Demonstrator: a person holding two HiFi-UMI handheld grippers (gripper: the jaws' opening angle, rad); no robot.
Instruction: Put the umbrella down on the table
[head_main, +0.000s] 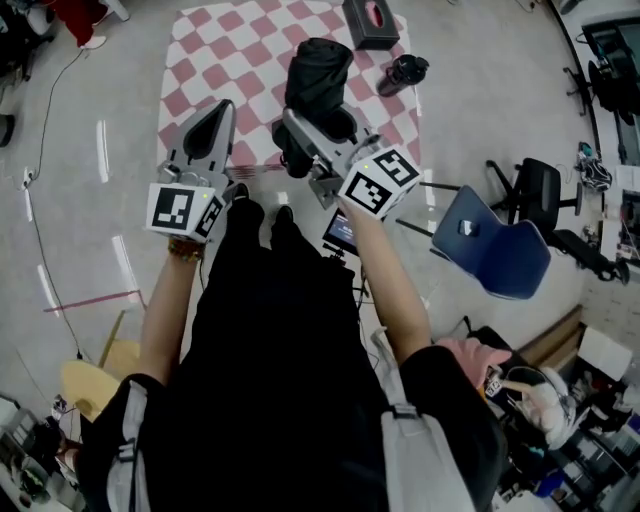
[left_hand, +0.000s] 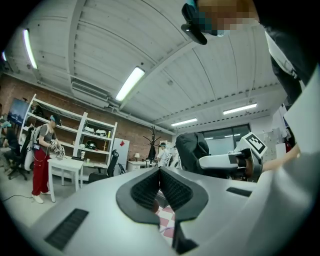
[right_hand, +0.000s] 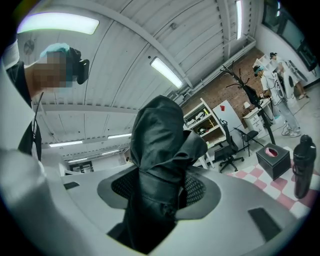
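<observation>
Pink and white squares cover the table (head_main: 205, 60) at the top of the head view, with grey floor all around it. A black box of tissues (head_main: 371, 22) and a black bottle lying on its side (head_main: 402, 74) sit near the top edge of the cloth, so the middle part is free for putting something down.

The black folded cloth umbrella (right_hand: 161, 145) is not lying on the table yet. It is in the right tool (right_hand: 157, 190), and the two jaws squeeze it around its lower part. It sticks up toward the ceiling lights in the right gripper view. In the head view it shows over the middle of the checked cloth. I think it is held there because that is where it should go, and it needs to be tipped over and brought down flat.

The left tool (left_hand: 159, 175) has its jaws pressed together with nothing between them. It hangs at the left side of the cloth, apart from the umbrella. It seems to be waiting, because one tool is enough to carry the umbrella.

A blue plastic chair (head_main: 490, 245) stands at the right of the head view, away from the table.
</observation>
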